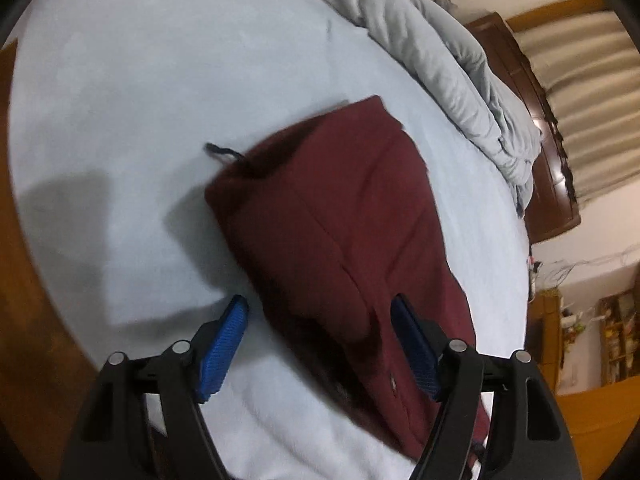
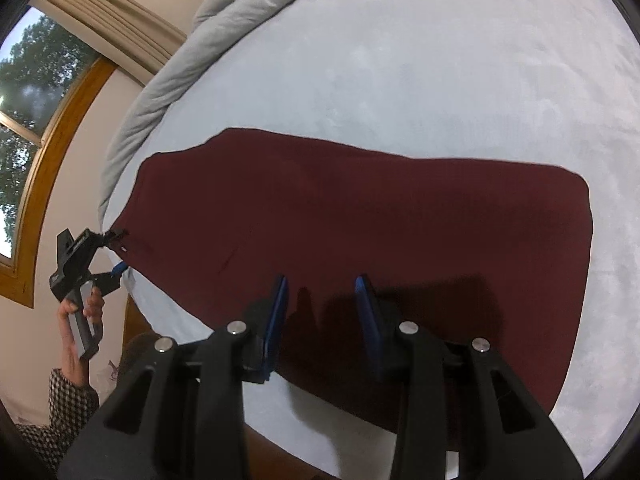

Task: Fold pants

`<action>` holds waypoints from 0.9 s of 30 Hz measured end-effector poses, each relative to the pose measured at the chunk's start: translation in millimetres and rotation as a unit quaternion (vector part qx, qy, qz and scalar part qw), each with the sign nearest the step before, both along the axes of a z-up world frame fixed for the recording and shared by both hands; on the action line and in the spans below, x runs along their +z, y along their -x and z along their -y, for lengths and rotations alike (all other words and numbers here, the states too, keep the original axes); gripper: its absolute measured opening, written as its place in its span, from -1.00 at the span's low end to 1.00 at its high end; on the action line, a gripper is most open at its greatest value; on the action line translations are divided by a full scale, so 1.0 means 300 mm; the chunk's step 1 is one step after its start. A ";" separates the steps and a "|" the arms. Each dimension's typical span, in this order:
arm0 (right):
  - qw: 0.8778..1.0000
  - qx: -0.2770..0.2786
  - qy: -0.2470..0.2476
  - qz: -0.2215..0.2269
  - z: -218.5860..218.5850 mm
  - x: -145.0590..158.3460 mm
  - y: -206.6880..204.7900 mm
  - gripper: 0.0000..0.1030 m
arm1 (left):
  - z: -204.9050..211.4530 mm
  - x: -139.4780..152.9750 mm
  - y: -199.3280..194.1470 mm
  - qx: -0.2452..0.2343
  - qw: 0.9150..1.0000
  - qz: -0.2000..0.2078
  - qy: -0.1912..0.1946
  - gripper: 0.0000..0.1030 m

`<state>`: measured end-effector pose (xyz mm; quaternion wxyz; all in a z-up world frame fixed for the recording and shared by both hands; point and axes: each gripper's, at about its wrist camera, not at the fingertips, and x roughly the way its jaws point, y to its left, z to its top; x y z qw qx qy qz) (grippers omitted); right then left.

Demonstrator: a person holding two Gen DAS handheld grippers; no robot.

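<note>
We find the dark maroon fabric pants [image 2: 360, 216] lying flat on the pale blue bed sheet [image 2: 440, 60], folded into one long band that runs along the near edge of the bed. In the left wrist view one end of the band shows a dark drawstring [image 1: 224, 152] trailing onto the sheet, which we take to be the waist end. A rumpled grey duvet [image 1: 452, 64] is pushed back along the far edge, in our judgement to leave the sheet free as a working surface.

We record the left gripper [image 1: 320, 312] with its blue-padded fingers [image 1: 224, 344] spread wide, one either side of the band's long edge near one end. Nothing is pinched between them. In the right wrist view this gripper sits just at the band's end, by the bed's corner.

The right gripper [image 2: 322, 292] hovers above the middle of the band near the near edge, its fingers moderately apart and closed on nothing. Its shadow falls on the cloth directly below.

We judge the lengthwise fold complete and the crosswise fold not yet made. Each gripper stands over the near hem, placed, we believe, to pinch it and carry one end over the other. Pinching only the upper layers would split the stack.
</note>
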<state>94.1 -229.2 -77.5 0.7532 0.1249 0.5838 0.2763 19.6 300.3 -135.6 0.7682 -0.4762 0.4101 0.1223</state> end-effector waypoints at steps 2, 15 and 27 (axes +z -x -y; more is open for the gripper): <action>1.000 0.000 0.005 -0.004 -0.005 -0.012 0.000 -0.31 | -0.026 -0.018 -0.012 0.005 1.000 0.008 0.006 0.43; 1.000 0.002 0.008 -0.004 -0.008 -0.027 0.003 -0.24 | -0.006 -0.036 -0.108 -0.005 0.999 0.048 0.021 0.46; 1.000 0.000 -0.006 -0.009 0.015 -0.044 0.005 -0.27 | -0.038 -0.043 -0.064 0.042 0.996 0.054 0.048 -0.41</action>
